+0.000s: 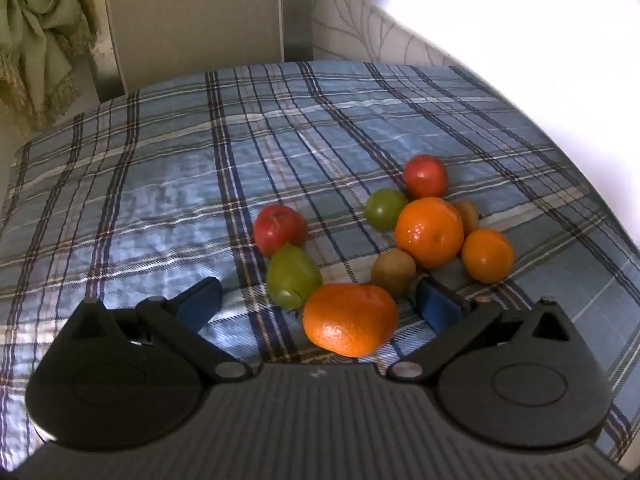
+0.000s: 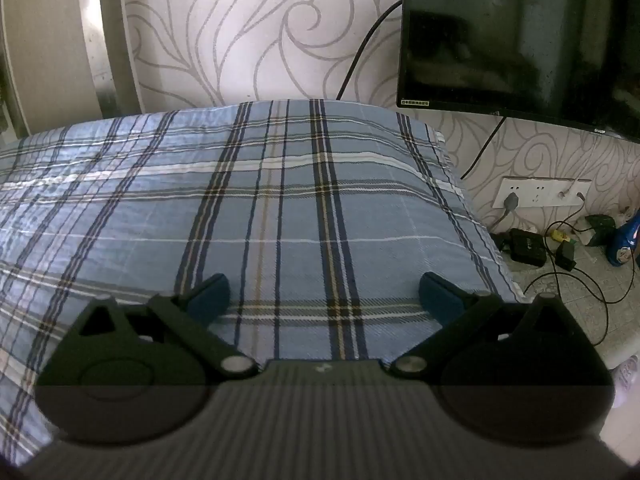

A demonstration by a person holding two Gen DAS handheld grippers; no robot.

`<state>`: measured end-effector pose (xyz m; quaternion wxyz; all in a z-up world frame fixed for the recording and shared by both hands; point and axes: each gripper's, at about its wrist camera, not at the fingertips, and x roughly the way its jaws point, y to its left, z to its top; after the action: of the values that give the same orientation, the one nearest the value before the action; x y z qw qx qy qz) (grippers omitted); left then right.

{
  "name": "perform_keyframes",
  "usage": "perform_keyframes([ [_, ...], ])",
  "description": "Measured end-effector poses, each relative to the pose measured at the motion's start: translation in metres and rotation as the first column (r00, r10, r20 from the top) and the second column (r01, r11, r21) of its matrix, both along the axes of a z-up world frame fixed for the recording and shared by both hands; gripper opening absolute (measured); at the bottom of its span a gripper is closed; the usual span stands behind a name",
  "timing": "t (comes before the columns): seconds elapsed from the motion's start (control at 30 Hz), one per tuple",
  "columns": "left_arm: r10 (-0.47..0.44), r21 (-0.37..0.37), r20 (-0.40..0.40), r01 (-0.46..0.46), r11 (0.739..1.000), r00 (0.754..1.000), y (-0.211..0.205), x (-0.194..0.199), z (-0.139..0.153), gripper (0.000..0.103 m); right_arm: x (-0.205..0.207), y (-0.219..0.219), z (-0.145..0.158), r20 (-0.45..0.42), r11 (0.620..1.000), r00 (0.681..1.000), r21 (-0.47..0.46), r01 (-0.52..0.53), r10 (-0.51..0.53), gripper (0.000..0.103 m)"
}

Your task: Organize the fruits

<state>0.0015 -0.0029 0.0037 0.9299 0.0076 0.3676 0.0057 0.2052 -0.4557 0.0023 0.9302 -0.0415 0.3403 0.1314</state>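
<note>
Left wrist view: we see the left hand-held gripper point(image 1: 318, 300) tilted down over a blue plaid cloth point(image 1: 160, 184), jaws spread wide, nothing clamped. The fruits sit in a loose cluster ahead of it. Nearest is a big orange point(image 1: 350, 319), lying between the blue pads w/o either pad touching it. Just behind it, a green pear-like fruit point(image 1: 293, 274) touches a red apple point(image 1: 281, 229). To the right, a kiwi point(image 1: 393, 271) sits just in front of the largest orange point(image 1: 429, 231); a small orange point(image 1: 487, 255) is beside that, w/ a second kiwi point(image 1: 467, 215) partly hidden behind. Further back, a green round fruit point(image 1: 385, 208) and another red apple point(image 1: 425, 176). A green curtain point(image 1: 38, 40) hangs at top left; strong glare whites out the top right.

Right wrist view: the right hand-held gripper point(image 2: 323, 298) is also spread wide & holding nothing, over bare plaid cloth, no fruit in its view. Beyond the cloth's edge, a dark TV screen point(image 2: 520, 36) on swirl-pattern wallpaper, a wall socket strip point(image 2: 540, 194), cables & adapters on the floor.
</note>
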Motion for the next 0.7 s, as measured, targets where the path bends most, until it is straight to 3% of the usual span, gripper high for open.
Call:
perform_keyframes([
  [0.7, 0.035, 0.028, 0.022, -0.035, 0.999, 0.999, -0.0052, -0.0082, -0.0024, 0.103, 0.0001, -0.0009, -0.0002, 0.000, 1.000, 1.000, 0.000, 0.000, 0.000, 0.103],
])
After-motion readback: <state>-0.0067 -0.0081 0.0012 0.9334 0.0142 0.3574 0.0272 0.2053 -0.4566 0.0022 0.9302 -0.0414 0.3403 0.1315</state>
